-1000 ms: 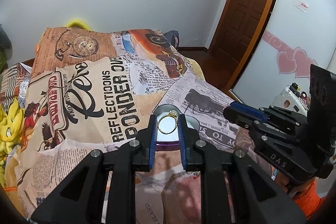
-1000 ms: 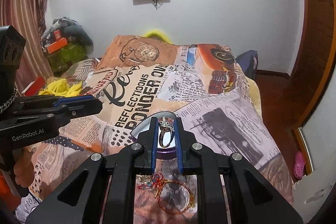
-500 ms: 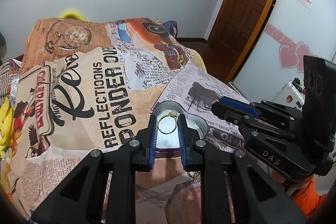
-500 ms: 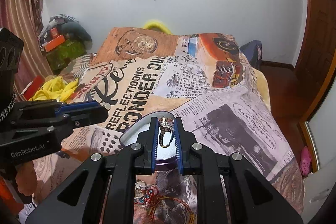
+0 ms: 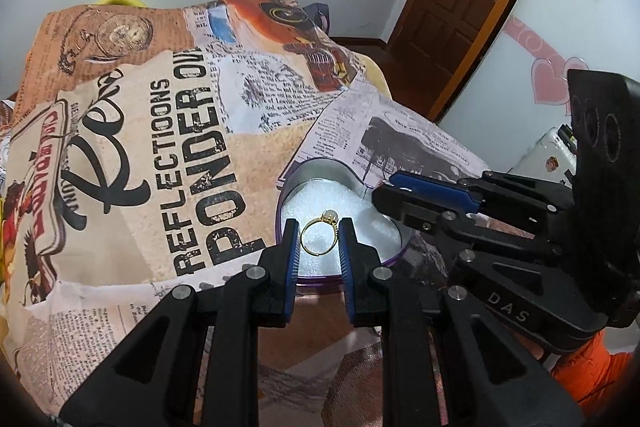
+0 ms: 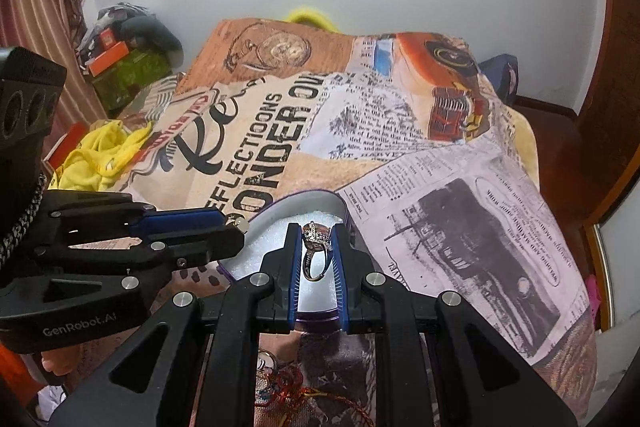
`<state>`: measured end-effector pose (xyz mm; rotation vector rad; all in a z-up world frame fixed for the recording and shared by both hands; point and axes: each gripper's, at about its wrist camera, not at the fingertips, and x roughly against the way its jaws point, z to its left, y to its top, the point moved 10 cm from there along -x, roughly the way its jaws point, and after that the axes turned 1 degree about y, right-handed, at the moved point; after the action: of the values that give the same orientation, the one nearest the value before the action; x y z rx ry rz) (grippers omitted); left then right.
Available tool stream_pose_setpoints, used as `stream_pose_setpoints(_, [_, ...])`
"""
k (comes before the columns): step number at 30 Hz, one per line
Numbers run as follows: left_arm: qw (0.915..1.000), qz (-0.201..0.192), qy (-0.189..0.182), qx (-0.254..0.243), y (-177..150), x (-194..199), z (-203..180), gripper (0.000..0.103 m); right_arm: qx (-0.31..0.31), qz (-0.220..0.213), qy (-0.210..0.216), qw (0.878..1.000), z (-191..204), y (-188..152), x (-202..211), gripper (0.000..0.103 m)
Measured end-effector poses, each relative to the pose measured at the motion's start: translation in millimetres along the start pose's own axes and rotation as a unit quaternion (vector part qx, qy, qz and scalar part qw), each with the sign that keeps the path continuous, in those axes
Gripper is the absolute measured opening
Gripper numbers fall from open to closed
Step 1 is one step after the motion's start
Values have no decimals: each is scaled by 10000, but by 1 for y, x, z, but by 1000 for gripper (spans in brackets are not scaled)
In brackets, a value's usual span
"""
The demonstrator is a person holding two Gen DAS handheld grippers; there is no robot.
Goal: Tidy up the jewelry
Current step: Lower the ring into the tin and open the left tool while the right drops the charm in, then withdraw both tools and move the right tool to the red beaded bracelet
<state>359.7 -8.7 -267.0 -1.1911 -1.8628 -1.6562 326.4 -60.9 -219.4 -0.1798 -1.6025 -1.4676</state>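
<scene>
Placement is the step in hand: left tongs (image 5: 319,239) pinch a gold ring (image 5: 320,237), right tongs (image 6: 316,251) pinch a silver crown ring (image 6: 316,250); both hang over the white-padded heart tin (image 5: 289,194) on the bed (image 5: 168,131); next, I judge, lower, then part each pair gently.

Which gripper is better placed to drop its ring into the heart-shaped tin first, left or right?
Left, marginally. The left gripper holds its thin gold ring over the white padding of the purple-rimmed heart-shaped tin; the right gripper holds the ornate silver ring nearer the rim.
</scene>
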Motion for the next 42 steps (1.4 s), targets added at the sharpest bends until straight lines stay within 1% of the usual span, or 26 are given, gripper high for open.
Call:
stream_pose_setpoints(4, [9999,98,-17,22,-1,-6,2,18,-24,161,61,9998,-1,-5,-9,13])
stream_pose_setpoints(8, [9998,161,-30,56,-2,-10,2,18,-37,223,91,9997,-1,-7,-13,13])
stream_pose_setpoints(18, [9999,73,105,80,0,-3,6,18,-7,296,136,9995,2,-10,-16,13])
stream_pose_setpoints(20, [9998,10,153,92,1,2,8,18,28,356,99,9993,3,-12,-17,15])
stream_pose_setpoints(22, [9998,-49,181,89,2,8,9,18,32,386,86,9992,3,-12,-17,21])
stream_pose_setpoints(25, [9995,-156,273,72,3,19,9,18,-16,340,113,9994,4,-11,-12,24])
stream_pose_setpoints(38, [9971,-518,541,-100,1,72,-7,20,79,-111,-118,9998,10,2,41,24])
stream_pose_setpoints(41, [9963,-592,604,-121,-1,84,-13,28,116,-202,-170,9996,14,1,55,26])
stream_pose_setpoints(42, [9960,-627,629,-126,-2,88,-15,32,130,-230,-187,9995,15,1,60,27])
